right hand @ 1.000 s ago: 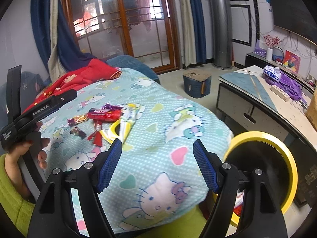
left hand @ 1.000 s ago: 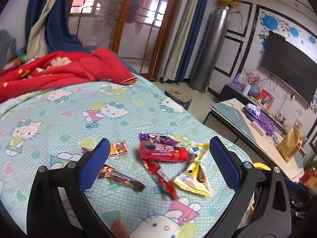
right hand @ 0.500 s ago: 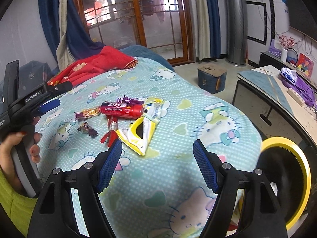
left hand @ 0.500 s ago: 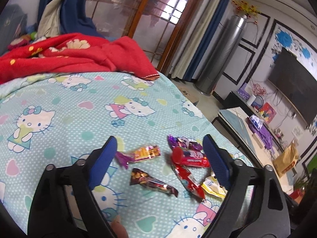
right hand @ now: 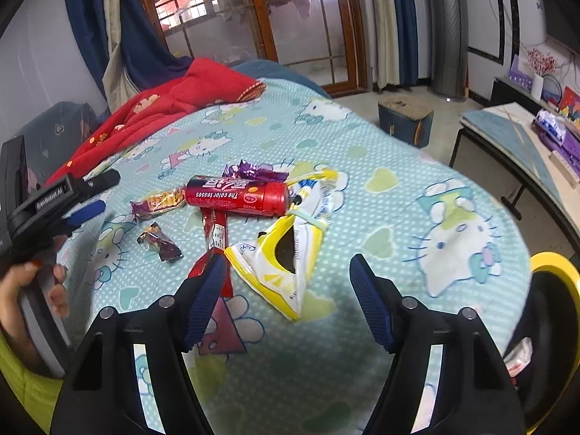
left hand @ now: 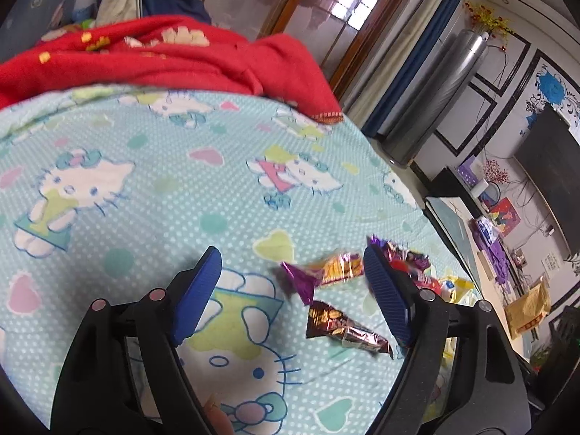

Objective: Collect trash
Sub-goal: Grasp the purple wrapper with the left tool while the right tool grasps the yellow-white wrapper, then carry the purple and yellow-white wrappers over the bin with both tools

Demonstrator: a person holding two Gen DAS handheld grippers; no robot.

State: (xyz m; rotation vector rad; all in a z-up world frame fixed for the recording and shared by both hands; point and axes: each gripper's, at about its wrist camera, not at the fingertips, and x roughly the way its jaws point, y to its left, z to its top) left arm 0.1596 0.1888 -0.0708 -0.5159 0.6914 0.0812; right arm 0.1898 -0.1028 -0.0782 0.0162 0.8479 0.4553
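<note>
A pale turquoise bedsheet carries white cartoon cats and pastel hearts. On it lie a red can with white lettering, a yellow-and-white pouch, purple-and-gold wrappers, and a red blanket.

On my bed I count one red cylindrical plastic tube with white lettering, one long red foil wrapper and one yellow-and-white plastic pouch. Small sweet wrappers come to three — one gold-and-purple, one dark brown foil, one purple foil. There is one crumpled red blanket, and one black bin with a yellow rim beside the bed.
</note>
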